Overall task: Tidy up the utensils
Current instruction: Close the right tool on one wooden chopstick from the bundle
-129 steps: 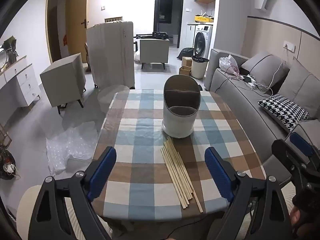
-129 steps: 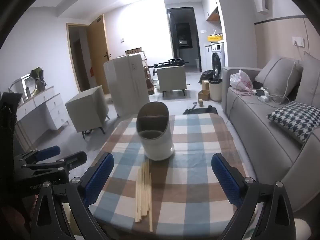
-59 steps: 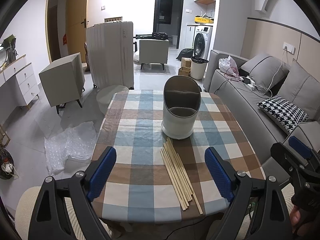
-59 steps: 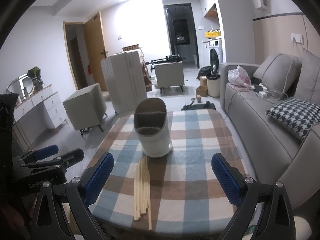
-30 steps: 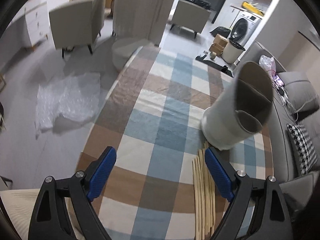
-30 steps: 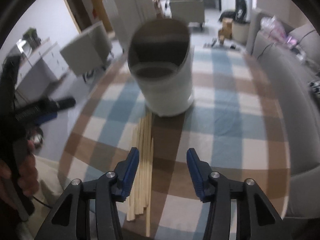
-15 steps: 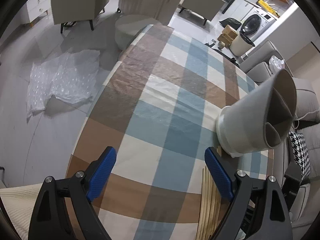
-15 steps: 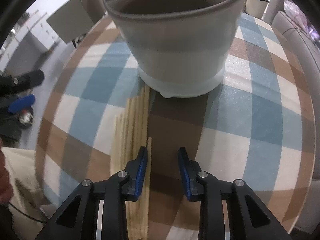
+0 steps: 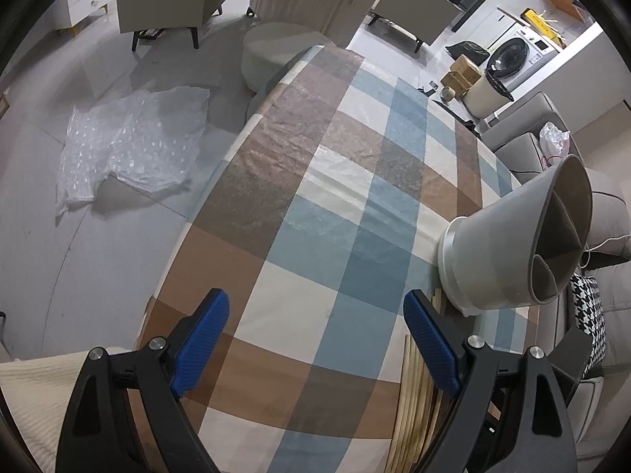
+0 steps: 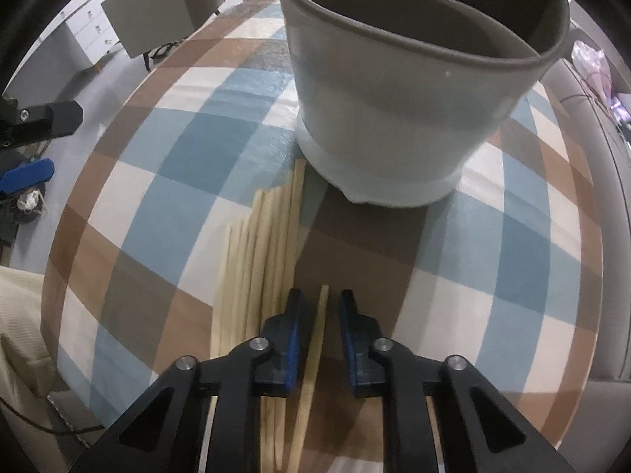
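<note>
A: Where are the chopsticks [image 10: 272,252] right now?

B: Lying flat on the checked tablecloth [image 10: 165,165], side by side in a loose bundle, their far tips close to the foot of the grey holder [image 10: 398,94]. One chopstick [image 10: 315,339] sits a little apart on the right of the bundle.

A: And the right gripper [image 10: 320,299]?

B: Low over that lone stick, fingers narrowed around it, one on each side. There's a slim gap on both sides, so I'd say it isn't pinched yet, though the picture is soft there and I can't rule out a touch.

A: The left gripper [image 9: 315,311]?

B: Spread wide and holding nothing, above bare cloth to the left of the holder, well away from the bundle.

A: How will a stick like that handle?

B: Light, thin and stiff, probably bamboo or pale wood. It won't bend or break under a firm pinch, but it's smooth and narrow, so it may roll or pivot between the pads. Lying flat on cloth also leaves little to get under.

A: Where would you take it?

B: Toward the middle of its length, so it stays level when lifted and doesn't swing. Then tip it upright and drop it into one of the holder's compartments, which look empty from here.
</note>
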